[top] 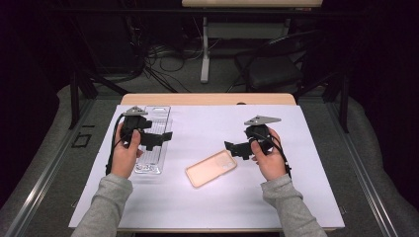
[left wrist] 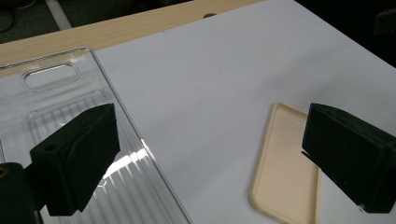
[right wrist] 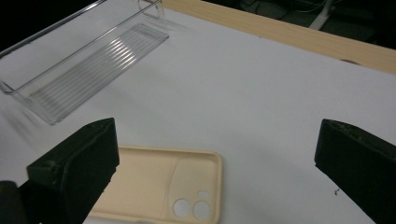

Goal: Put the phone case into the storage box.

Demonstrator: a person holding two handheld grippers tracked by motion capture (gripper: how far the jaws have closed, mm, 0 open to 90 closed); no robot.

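Observation:
A beige phone case [top: 211, 168] lies flat on the white mat, camera cutouts towards the right. A clear plastic tray [top: 160, 112] lies lengthwise at the left and is empty. My left gripper [top: 159, 139] hovers over the tray's middle, open with nothing between its jaws. My right gripper [top: 235, 148] hangs just right of the case, also open and empty. In the left gripper view the wide jaws [left wrist: 210, 135] frame the tray [left wrist: 107, 74] and the case [left wrist: 285, 172]. In the right gripper view the spread jaws [right wrist: 217, 140] look over the case [right wrist: 159, 182] towards the tray [right wrist: 93, 56].
A white mat [top: 207, 123] covers most of the wooden table [top: 207, 98]. Beyond the far edge stand a dark chair [top: 274, 69], a white desk leg [top: 204, 49] and floor cables. Bare mat lies between the grippers and along the front edge.

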